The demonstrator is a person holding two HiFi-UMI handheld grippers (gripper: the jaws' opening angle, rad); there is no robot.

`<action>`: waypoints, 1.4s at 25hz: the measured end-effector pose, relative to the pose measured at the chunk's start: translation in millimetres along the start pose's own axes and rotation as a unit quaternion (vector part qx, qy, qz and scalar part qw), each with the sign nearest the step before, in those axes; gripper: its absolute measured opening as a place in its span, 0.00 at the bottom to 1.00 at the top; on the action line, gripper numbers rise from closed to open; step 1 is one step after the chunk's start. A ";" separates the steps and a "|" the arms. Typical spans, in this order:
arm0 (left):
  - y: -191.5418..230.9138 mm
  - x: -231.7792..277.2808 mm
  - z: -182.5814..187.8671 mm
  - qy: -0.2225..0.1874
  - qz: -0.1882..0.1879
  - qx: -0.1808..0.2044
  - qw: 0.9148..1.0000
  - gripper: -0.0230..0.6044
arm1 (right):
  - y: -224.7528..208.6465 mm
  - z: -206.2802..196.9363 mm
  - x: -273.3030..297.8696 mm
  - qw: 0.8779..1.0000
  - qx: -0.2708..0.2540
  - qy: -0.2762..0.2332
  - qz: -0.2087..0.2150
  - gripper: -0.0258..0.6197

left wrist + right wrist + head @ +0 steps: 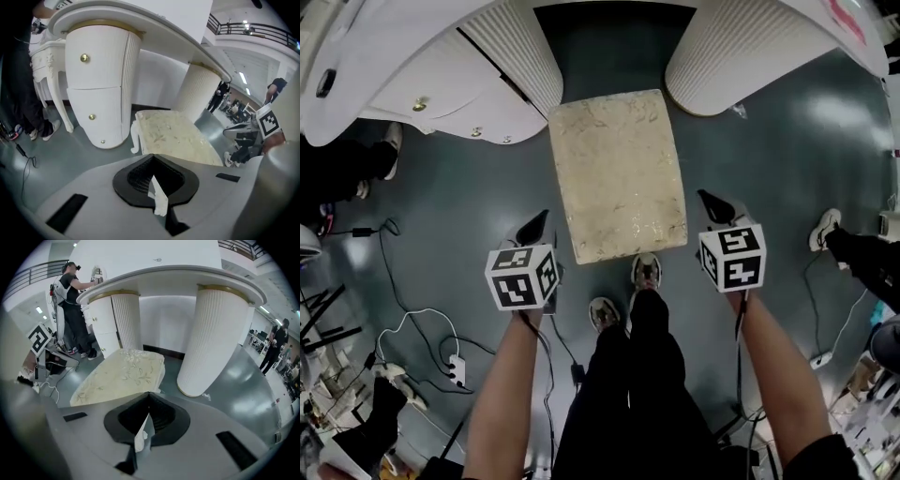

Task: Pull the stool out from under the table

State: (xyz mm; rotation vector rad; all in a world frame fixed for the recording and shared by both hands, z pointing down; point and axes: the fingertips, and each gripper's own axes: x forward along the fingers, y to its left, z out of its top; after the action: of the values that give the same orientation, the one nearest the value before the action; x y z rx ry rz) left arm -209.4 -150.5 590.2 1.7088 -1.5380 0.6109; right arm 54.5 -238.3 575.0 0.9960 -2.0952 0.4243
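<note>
The pull looks done or nearly so: the stool (617, 173) stands on the floor just ahead of the person's shoes (646, 272), with only its far end at the gap between the two ribbed pedestals of the table (403, 66). The left gripper (534, 227) and right gripper (714, 206) hover beside its near corners, jaws pressed together and empty. Its rectangular top runs lengthwise from table toward person, slightly skewed. Any further pull would call for reopening both claws and gripping the near edge.

stool (619, 174): cream floral cushioned top, upright on the floor, far end between the table's (441, 75) two pedestals.
</note>
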 end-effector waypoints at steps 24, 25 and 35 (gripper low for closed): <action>-77.7 -60.9 70.3 -0.042 0.002 -0.031 0.999 0.04 | 58.6 94.2 -60.7 0.993 0.050 -0.058 0.088 0.05; -81.7 -69.4 72.7 -0.046 0.002 -0.035 0.998 0.04 | 60.9 98.6 -68.8 0.993 0.053 -0.062 0.088 0.05; -125.3 -167.0 94.4 -0.080 -0.009 -0.044 0.996 0.04 | 89.3 142.1 -168.7 0.987 0.084 -0.103 0.091 0.05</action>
State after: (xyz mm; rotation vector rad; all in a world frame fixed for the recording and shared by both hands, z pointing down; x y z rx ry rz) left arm -126.9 -120.0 378.6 1.7364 -1.6338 0.3989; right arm -16.5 -175.6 356.7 0.9831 -2.3791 0.6223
